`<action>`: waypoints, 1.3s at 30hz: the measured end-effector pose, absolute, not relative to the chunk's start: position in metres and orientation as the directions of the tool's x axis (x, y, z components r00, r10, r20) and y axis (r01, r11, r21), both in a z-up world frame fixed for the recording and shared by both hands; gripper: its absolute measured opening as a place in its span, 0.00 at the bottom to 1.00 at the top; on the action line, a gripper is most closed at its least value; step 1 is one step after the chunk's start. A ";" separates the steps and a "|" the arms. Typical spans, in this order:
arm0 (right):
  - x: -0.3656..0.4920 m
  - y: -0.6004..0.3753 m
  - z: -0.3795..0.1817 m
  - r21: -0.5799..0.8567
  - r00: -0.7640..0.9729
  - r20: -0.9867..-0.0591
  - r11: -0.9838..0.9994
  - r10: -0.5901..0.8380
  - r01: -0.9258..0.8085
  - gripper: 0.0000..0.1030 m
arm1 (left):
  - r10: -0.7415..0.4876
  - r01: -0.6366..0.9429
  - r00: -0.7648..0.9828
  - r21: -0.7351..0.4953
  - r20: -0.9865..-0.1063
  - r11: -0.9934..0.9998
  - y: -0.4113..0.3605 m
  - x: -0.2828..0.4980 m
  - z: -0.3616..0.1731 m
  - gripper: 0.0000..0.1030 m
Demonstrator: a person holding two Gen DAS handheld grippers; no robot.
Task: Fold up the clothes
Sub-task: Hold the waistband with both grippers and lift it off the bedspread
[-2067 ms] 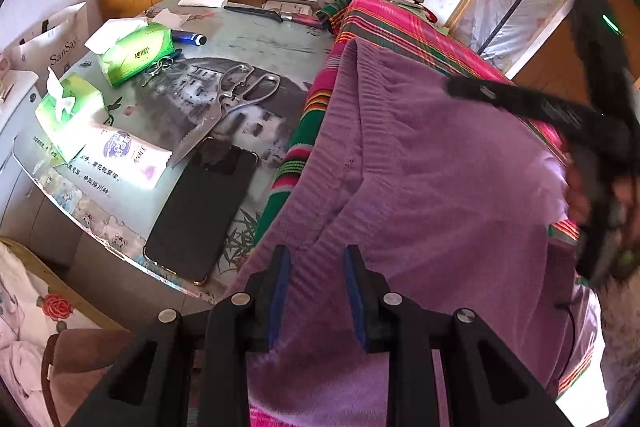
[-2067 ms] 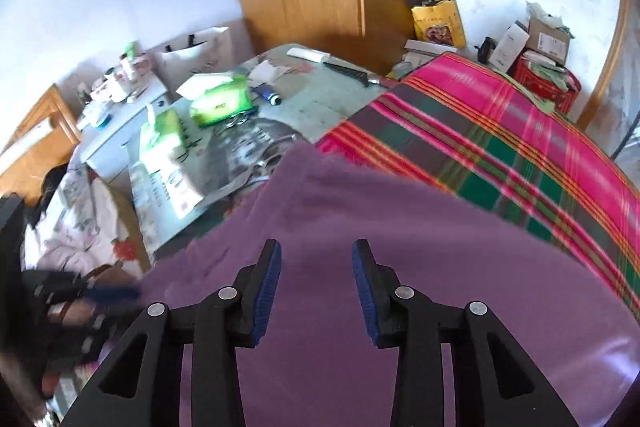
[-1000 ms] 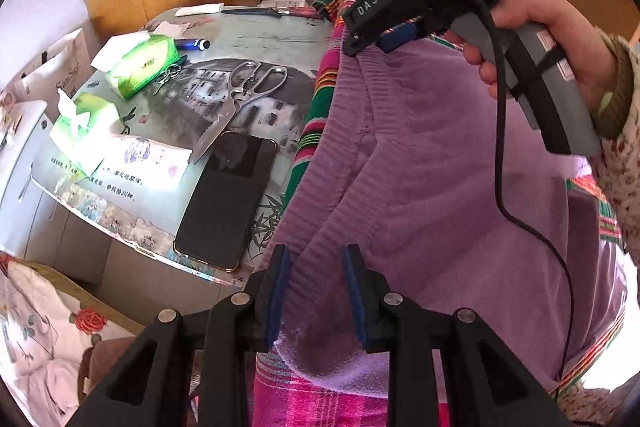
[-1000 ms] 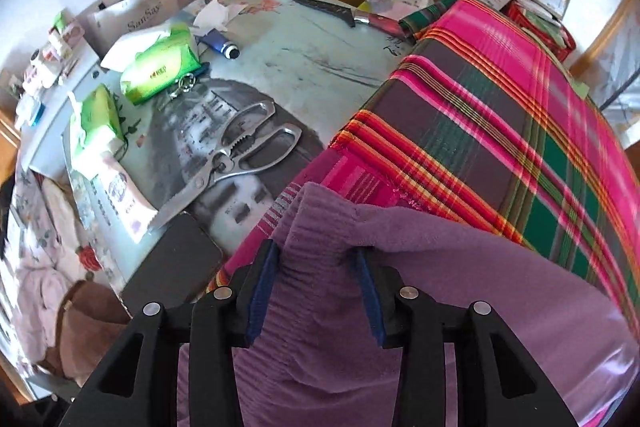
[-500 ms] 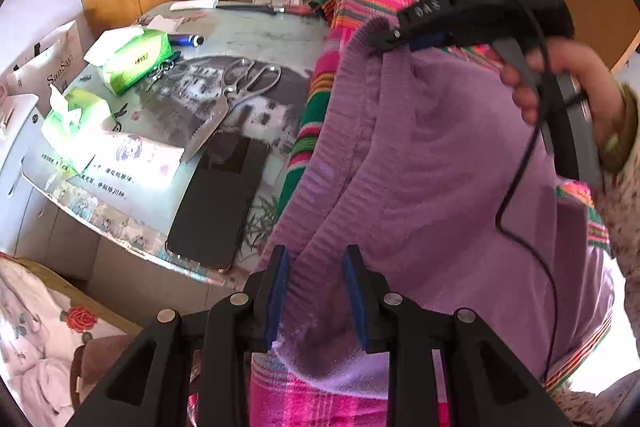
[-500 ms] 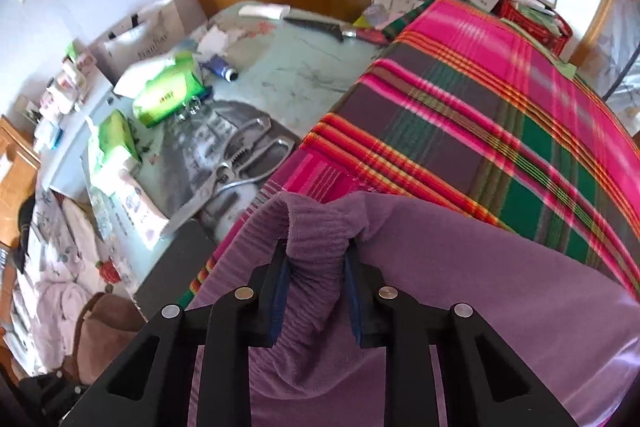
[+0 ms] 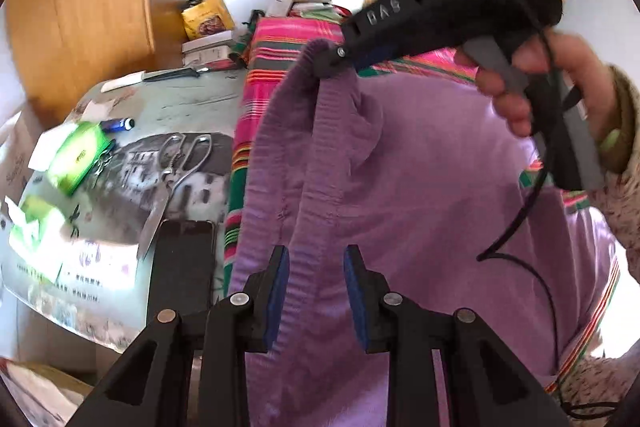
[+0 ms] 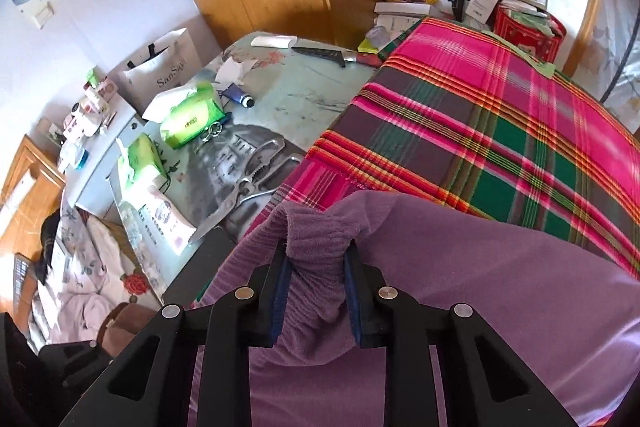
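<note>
Purple knit garment (image 8: 460, 287) lies spread over the plaid cloth (image 8: 520, 131) on the bed, one ribbed edge running along the side nearest the counter (image 8: 288, 95).

Right gripper (image 8: 316, 291): jaws pinched tight on a bunched corner of the ribbed edge, lifted clear of the cloth. In the left wrist view you see it from outside, right gripper (image 7: 338, 57) holding the knit up so the fabric hangs in a ridge below. My guess is you hold it high so the layer peels away from the plaid and can swing over.

Left gripper (image 7: 316, 291): jaws stand part-open with the ribbed band running between them; the pads (image 7: 280, 279) sit just beside the fabric, and I cannot tell whether they bite. Likely placed at the near end of the same edge so both ends travel together.

Watch the counter clutter: scissors (image 7: 176, 167), a dark phone (image 7: 182, 263) and tissue packs (image 8: 192, 115) lie just beside the garment's edge, so a dragging hem could catch them.
</note>
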State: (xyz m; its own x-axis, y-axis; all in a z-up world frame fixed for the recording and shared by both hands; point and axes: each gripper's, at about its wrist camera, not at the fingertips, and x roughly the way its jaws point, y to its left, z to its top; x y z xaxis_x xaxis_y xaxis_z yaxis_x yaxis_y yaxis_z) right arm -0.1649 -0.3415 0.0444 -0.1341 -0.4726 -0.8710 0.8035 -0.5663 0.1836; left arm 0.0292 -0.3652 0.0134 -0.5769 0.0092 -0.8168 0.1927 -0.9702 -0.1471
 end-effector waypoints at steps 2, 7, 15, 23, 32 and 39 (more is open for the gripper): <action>-0.165 -0.340 0.046 0.188 -0.133 -0.868 -0.566 -0.478 0.803 0.25 | 0.012 0.200 -0.559 -0.149 -0.829 -0.968 -0.367 0.023 0.010 0.28; -0.166 -0.336 0.048 0.199 -0.131 -0.863 -0.567 -0.488 0.799 0.25 | 0.103 0.229 -0.526 -0.257 -0.844 -0.939 -0.380 0.024 -0.002 0.28; -0.167 -0.338 0.044 0.217 -0.110 -0.866 -0.564 -0.488 0.796 0.25 | 0.294 0.267 -0.548 -0.497 -0.783 -0.826 -0.404 0.040 -0.011 0.17; -0.164 -0.346 0.038 0.199 -0.124 -0.869 -0.568 -0.479 0.798 0.25 | 0.318 0.260 -0.554 -0.523 -0.769 -0.812 -0.402 0.045 -0.006 0.14; -0.172 -0.331 0.021 0.192 -0.068 -0.901 -0.536 -0.428 0.822 0.26 | 0.320 0.249 -0.526 -0.503 -0.788 -0.828 -0.388 0.047 -0.004 0.19; -0.178 -0.309 0.014 0.250 -0.010 -0.915 -0.587 -0.404 0.770 0.32 | 0.302 0.234 -0.527 -0.477 -0.795 -0.847 -0.375 0.047 0.001 0.19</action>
State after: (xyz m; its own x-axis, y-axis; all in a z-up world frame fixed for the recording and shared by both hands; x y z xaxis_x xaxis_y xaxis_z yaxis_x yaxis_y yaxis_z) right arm -0.1780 -0.3094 0.0136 -0.0105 -0.4041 -0.9147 0.7701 -0.5868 0.2504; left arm 0.0472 -0.3754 0.0008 -0.5267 0.3022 -0.7945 0.2344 -0.8468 -0.4775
